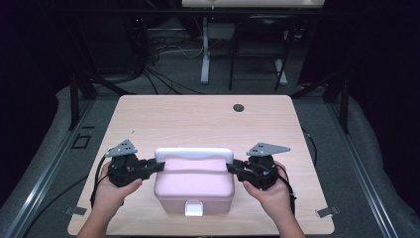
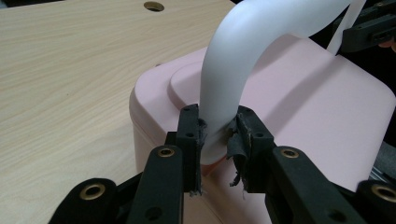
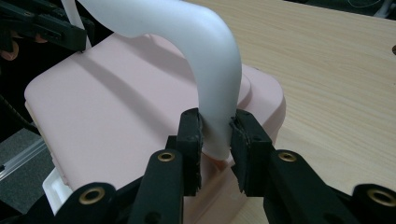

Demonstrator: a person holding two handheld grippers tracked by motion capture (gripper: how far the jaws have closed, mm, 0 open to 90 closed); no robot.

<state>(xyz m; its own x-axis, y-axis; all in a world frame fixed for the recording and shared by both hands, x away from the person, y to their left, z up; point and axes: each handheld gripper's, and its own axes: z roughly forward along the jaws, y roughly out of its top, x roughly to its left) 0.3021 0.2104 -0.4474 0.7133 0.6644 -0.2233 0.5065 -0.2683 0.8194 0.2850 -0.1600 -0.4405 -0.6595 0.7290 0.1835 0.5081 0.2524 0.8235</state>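
A pink box [image 1: 194, 184] sits at the near edge of the desk [image 1: 198, 119], its white handle [image 1: 194, 154] running left to right. The left gripper [image 2: 217, 135] clamps the handle's left end, the right gripper [image 3: 215, 135] its right end, both equally near.

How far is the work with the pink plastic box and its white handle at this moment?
Done: both tongs are clamped on the white curved plastic handle, the left tongs at one end, the right tongs at the other. In hand: holding that handle above the pink plastic box. Left: the box rests on the light wooden table, its white front latch apparently closed; probably lifting or carrying comes next.
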